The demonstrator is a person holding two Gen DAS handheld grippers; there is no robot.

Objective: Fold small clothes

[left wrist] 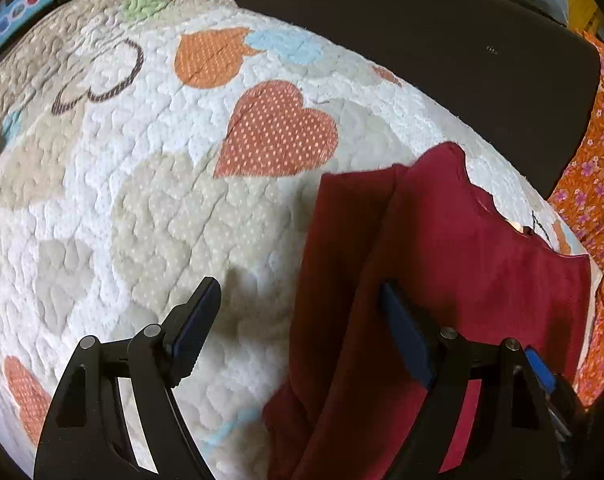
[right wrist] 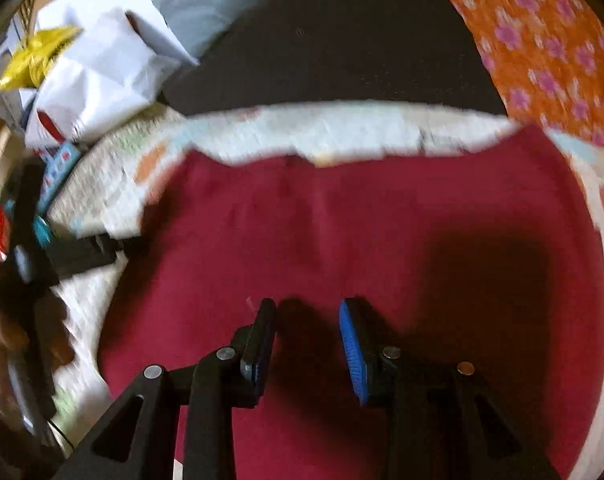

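Left wrist view: the left gripper [left wrist: 297, 320] hangs with its jaws spread wide and nothing between them, straddling the left edge of a dark red garment [left wrist: 442, 264] that lies on a quilted heart-print cover [left wrist: 141, 200]; one finger is over bare quilt, the other over the cloth. The garment's left side shows a long lengthwise fold or ridge, and an orange floral fabric [left wrist: 594, 184] lies just beside its far right edge. Right wrist view (motion-blurred): the right gripper [right wrist: 308, 340] is likewise released and empty, poised above the middle of the red garment, whose far hem appears, as far as the blur allows, to lie flat across the quilt. The cloth looks light, soft and limp, likely to sag and crease when lifted; a pinch at a corner or along a hem should serve best. No container is visible in either view.
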